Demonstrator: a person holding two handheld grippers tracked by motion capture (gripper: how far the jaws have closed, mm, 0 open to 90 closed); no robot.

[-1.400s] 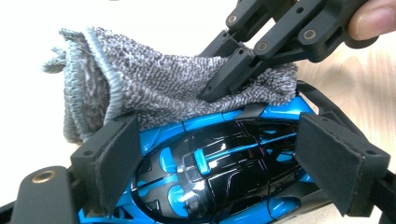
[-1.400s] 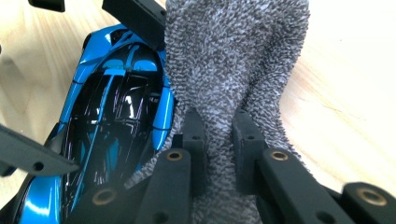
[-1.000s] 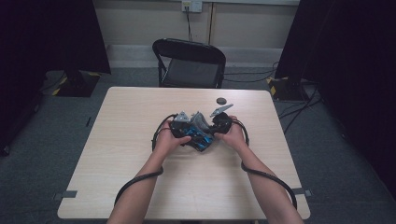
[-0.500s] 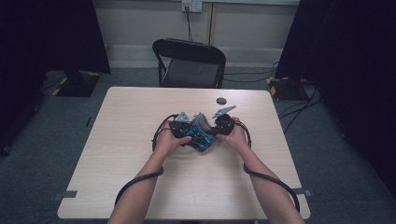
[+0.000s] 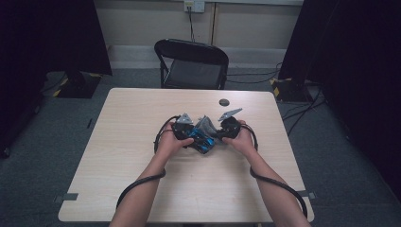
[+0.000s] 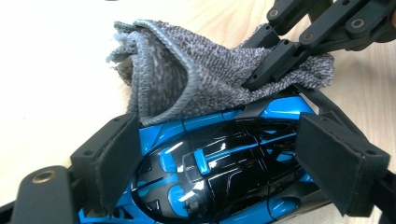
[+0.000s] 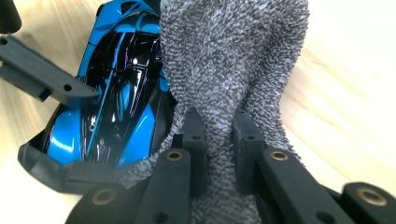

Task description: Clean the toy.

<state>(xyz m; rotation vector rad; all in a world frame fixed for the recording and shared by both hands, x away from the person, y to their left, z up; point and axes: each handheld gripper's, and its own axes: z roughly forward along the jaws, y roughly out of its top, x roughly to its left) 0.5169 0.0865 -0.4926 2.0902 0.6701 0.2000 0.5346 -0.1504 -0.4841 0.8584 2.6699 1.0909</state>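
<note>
- The table (image 5: 118, 156) carries everything, with your work at its middle.
- The blue and black toy car (image 6: 219, 163) lies on the table between your two hands.
- Your left gripper (image 6: 233, 158) has its jaws set wide on either side of the car, pads against its flanks.
- The grey cloth (image 7: 233, 60) is draped against the car's side.
- Your right gripper (image 7: 217, 140) has its jaws drawn narrow, pinching a fold of the cloth.
- A small dark round disc (image 5: 223, 101) sits apart, towards the far edge.

Overhead looks down; gripper cameras close, seemingly opposed.
</note>
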